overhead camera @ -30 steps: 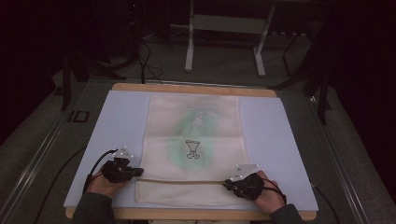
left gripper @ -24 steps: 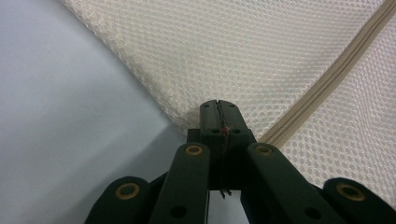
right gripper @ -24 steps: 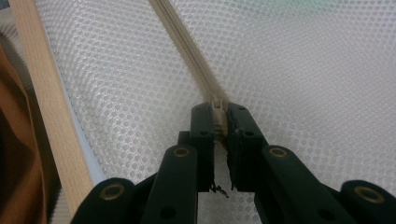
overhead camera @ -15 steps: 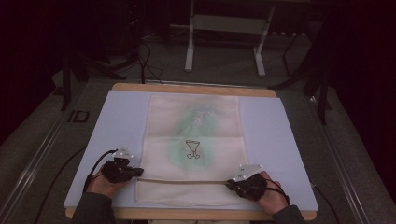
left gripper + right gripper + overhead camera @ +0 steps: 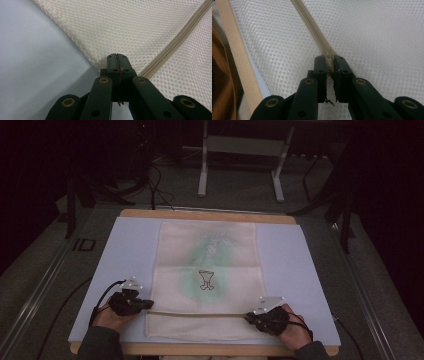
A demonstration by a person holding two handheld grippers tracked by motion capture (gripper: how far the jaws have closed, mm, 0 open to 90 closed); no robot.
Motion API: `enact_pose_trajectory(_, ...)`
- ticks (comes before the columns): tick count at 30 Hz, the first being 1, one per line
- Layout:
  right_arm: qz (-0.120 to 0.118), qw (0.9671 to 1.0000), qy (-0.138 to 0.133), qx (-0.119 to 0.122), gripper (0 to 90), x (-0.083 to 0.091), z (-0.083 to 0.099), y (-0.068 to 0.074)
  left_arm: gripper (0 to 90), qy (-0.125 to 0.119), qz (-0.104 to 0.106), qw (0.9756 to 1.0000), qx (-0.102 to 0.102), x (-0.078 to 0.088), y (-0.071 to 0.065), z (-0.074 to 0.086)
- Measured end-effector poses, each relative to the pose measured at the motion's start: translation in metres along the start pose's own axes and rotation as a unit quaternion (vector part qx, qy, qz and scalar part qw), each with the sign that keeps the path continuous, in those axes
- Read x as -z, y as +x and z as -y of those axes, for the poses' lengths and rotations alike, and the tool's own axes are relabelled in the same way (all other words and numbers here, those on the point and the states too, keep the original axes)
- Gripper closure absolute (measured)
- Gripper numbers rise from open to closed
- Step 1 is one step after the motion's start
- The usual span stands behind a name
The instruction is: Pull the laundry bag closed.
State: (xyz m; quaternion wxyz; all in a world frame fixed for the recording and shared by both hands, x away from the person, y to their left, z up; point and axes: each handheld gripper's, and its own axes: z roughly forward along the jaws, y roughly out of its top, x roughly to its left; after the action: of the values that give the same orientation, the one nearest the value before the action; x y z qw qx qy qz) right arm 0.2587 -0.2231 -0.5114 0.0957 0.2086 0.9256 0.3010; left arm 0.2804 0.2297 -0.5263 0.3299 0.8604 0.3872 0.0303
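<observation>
While both ends of the beige zipper (image 5: pixel 197 314) are pinched, this looks like the start of unzipping the cream honeycomb-mesh laundry bag (image 5: pixel 207 270), flat on the pale blue mat (image 5: pixel 290 265). Left gripper (image 5: pixel 116 56) clamps the bag's edge; right gripper (image 5: pixel 329 60) grips the pull. Next: a steady slide along the zipper.

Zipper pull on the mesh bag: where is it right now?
In the right gripper view the zipper pull sits pinched in the right tool, at the zipper's right end on the mesh bag, near the table's near edge.
</observation>
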Motion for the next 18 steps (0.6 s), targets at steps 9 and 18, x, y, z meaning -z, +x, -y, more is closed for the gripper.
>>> enact_pose_trajectory(9, 0.002, 1.0, -0.005, -0.008, 82.2, 0.0062, 0.0064, -0.0031, 89.9, 0.0, 0.0, 1.0, 0.0, 0.0, 0.0, 0.0)
enact_pose_trajectory(18, 0.001, 1.0, -0.005, -0.008, 82.3, 0.0085, 0.009, -0.0048, 89.9, 0.0, 0.001, 1.0, 0.002, 0.0, 0.0001, 0.0001)
